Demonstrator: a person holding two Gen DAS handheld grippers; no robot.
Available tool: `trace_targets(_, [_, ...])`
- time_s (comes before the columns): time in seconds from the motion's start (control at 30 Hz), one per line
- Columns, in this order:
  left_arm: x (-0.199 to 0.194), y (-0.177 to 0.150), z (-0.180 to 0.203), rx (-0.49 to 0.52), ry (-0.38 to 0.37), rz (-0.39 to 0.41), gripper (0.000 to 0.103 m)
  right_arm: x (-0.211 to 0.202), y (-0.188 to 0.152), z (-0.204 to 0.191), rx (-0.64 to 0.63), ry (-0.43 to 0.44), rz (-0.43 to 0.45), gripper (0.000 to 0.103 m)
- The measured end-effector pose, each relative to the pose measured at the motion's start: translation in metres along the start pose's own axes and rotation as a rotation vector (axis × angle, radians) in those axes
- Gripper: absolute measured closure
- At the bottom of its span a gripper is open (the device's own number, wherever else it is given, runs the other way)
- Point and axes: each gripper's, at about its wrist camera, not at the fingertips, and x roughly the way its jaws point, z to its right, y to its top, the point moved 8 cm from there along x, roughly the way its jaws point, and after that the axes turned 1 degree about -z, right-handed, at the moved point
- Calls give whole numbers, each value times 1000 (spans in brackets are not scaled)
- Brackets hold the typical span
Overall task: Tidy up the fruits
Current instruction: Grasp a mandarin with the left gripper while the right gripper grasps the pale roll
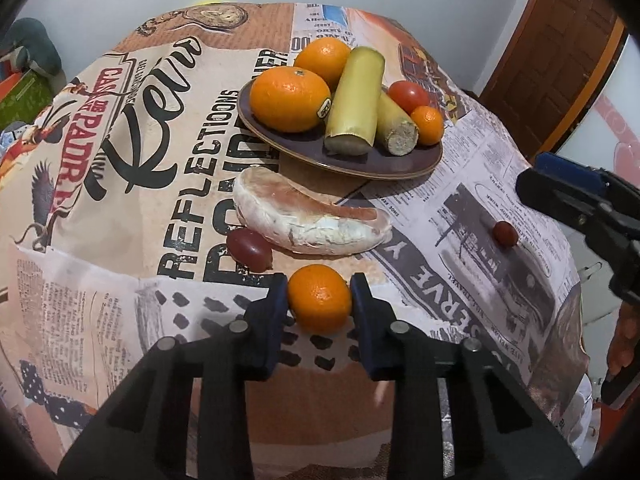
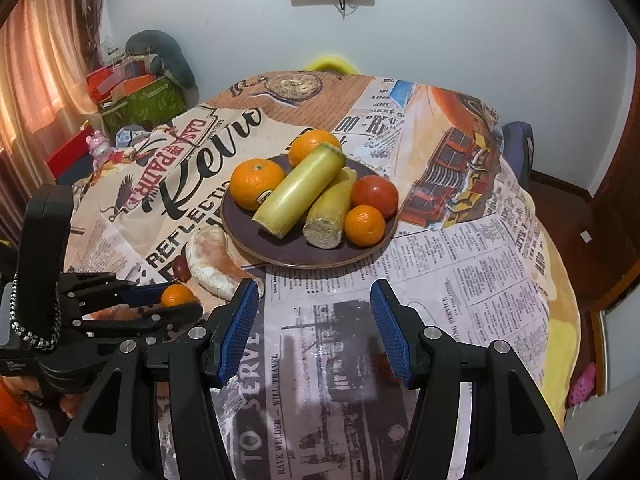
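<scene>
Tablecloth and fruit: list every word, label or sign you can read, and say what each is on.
"REFLECTIONS": tablecloth, black capitals left of the plate.
"CASA DE PADRE": tablecloth, red banner.
"TO SERVE" and "HAVE WELDER - WILL TRAVEL": tablecloth, newsprint panel.
Newsprint columns: too small to read.
Sticker on the large orange: unreadable.

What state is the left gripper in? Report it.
Shut on the small orange: both pads of the left gripper press its sides.
</scene>
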Motion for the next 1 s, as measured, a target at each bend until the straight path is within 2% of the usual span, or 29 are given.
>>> trace_targets(0.1, [-3,0,-4,-9,-12,8,72,5,-1,-8,-6,22,-8,48])
trace_targets(0.33, [-26,6,-40,-39,45,68,72,32,-2,-42,-75,72,-55,48])
trace_targets(0.57, [-33,6,-80,-99,64,81,72,67,-2,-75,-154,111,-116,48])
trace_targets(0.83, [-30,1,-88,-111,40,86,72,97,-6,-89,-267,73,-172,48])
trace_targets(1.0, [-26,1,-86,-110,30,84,72,104,-2,-89,-245,122,-178,48])
